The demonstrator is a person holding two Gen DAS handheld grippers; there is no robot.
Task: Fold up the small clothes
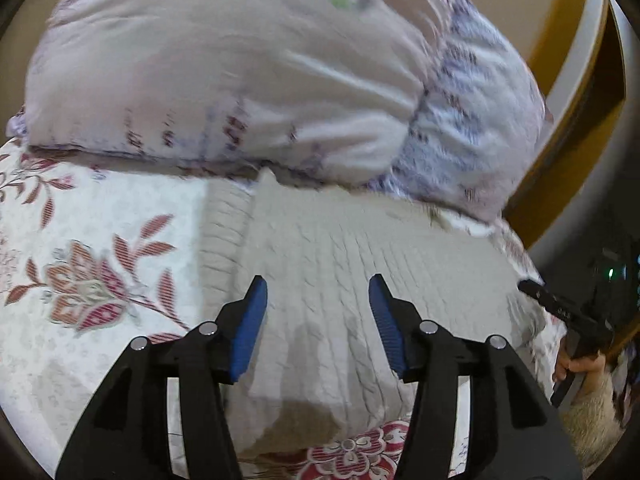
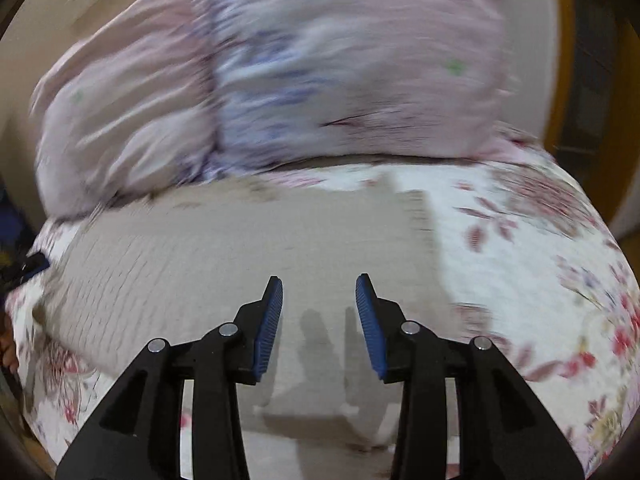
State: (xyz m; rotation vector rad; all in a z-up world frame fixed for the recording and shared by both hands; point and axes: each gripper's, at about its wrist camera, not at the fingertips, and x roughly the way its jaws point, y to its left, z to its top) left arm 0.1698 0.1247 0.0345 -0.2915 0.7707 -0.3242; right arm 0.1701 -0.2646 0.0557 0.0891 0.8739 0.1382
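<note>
A cream cable-knit sweater [image 1: 332, 256] lies flat on the floral bedspread [image 1: 92, 240], with a ribbed edge at its left side. My left gripper [image 1: 318, 288] is open and empty, its blue pads just above the knit. In the right wrist view the same sweater [image 2: 240, 240] spreads across the bedspread [image 2: 520, 248], blurred by motion. My right gripper [image 2: 319, 286] is open and empty above the knit. The right gripper also shows at the right edge of the left wrist view [image 1: 560, 308], held by a hand.
Large pink and lilac pillows [image 1: 240, 80] lie along the far side of the bed, touching the sweater's far edge; they also show in the right wrist view [image 2: 280, 80]. A wooden bed frame [image 1: 576, 92] rises at the right.
</note>
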